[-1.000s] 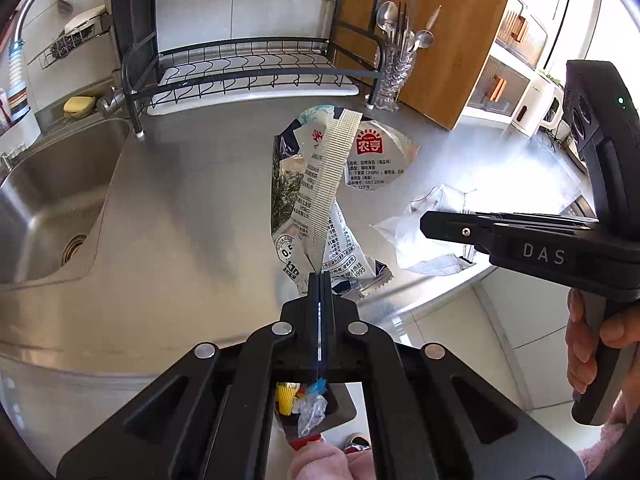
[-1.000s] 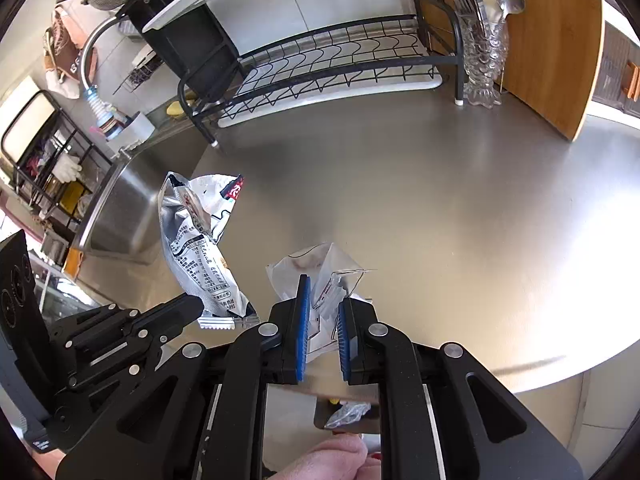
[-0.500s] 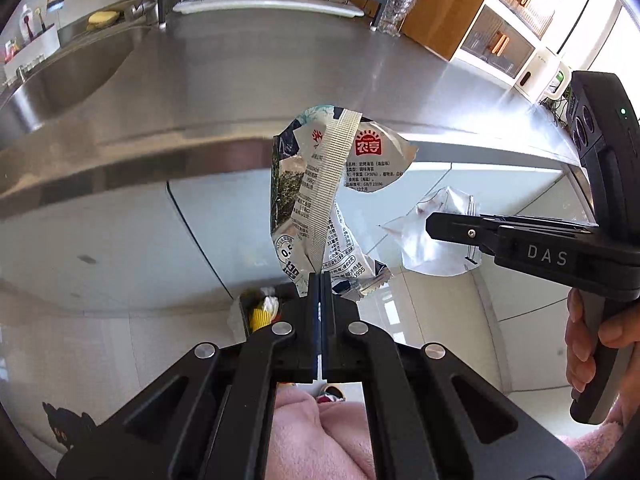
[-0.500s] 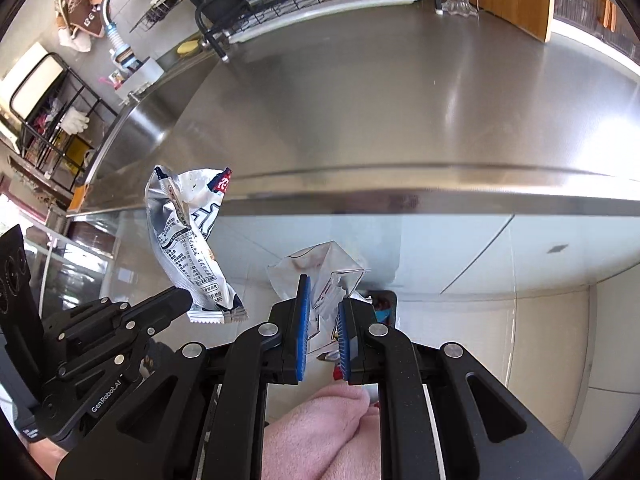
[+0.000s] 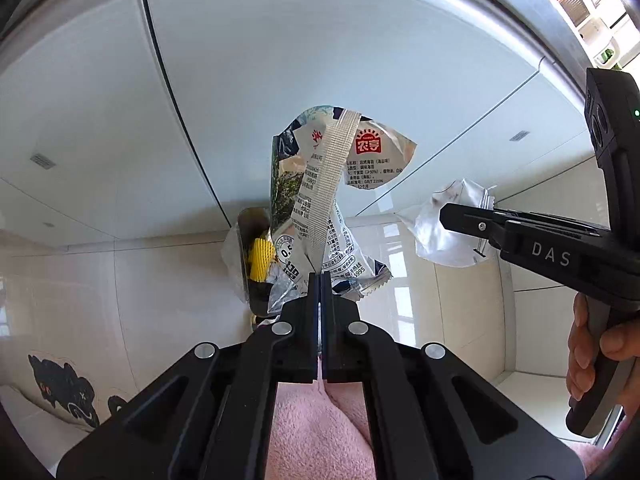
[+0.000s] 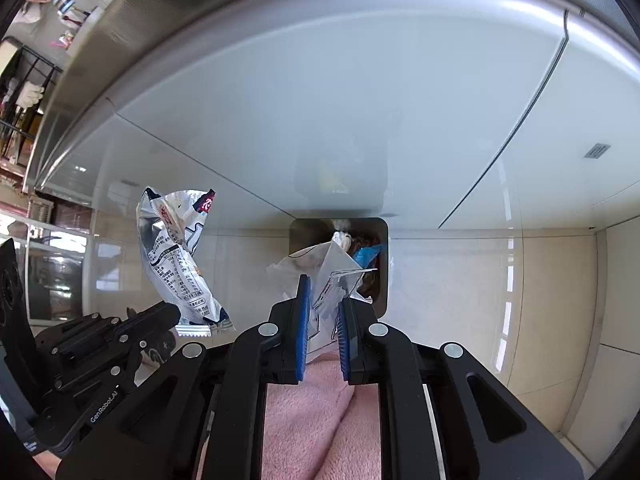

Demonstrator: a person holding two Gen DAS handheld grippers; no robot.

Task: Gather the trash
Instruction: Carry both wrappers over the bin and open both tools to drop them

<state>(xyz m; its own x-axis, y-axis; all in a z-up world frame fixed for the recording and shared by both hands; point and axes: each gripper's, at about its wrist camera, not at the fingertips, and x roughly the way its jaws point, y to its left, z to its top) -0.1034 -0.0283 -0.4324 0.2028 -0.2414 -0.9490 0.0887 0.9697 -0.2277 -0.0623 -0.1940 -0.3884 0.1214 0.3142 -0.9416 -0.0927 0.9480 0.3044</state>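
Note:
My left gripper (image 5: pixel 320 280) is shut on a silver printed snack wrapper (image 5: pixel 320 200) and holds it upright in front of the white cabinet doors; it also shows at the left of the right wrist view (image 6: pixel 176 256). My right gripper (image 6: pixel 322 300) is shut on a clear crumpled plastic wrapper (image 6: pixel 320 276), which also shows in the left wrist view (image 5: pixel 444 232). A small trash bin (image 6: pixel 380 240) with several bits of trash stands on the floor below, just behind the clear wrapper. In the left wrist view the bin (image 5: pixel 246 240) is partly hidden by the snack wrapper.
White cabinet doors (image 5: pixel 320 60) fill the upper half under the steel counter edge (image 6: pixel 120 40). The floor is beige tile (image 6: pixel 520 300). Pink slippers (image 6: pixel 312 420) show below the grippers. A black cat sticker (image 5: pixel 68 388) sits low at the left.
Both grippers have come down from counter height to the front of the cabinets, still holding their wrappers. The counter has left the view and the bin on the floor now lies just ahead.

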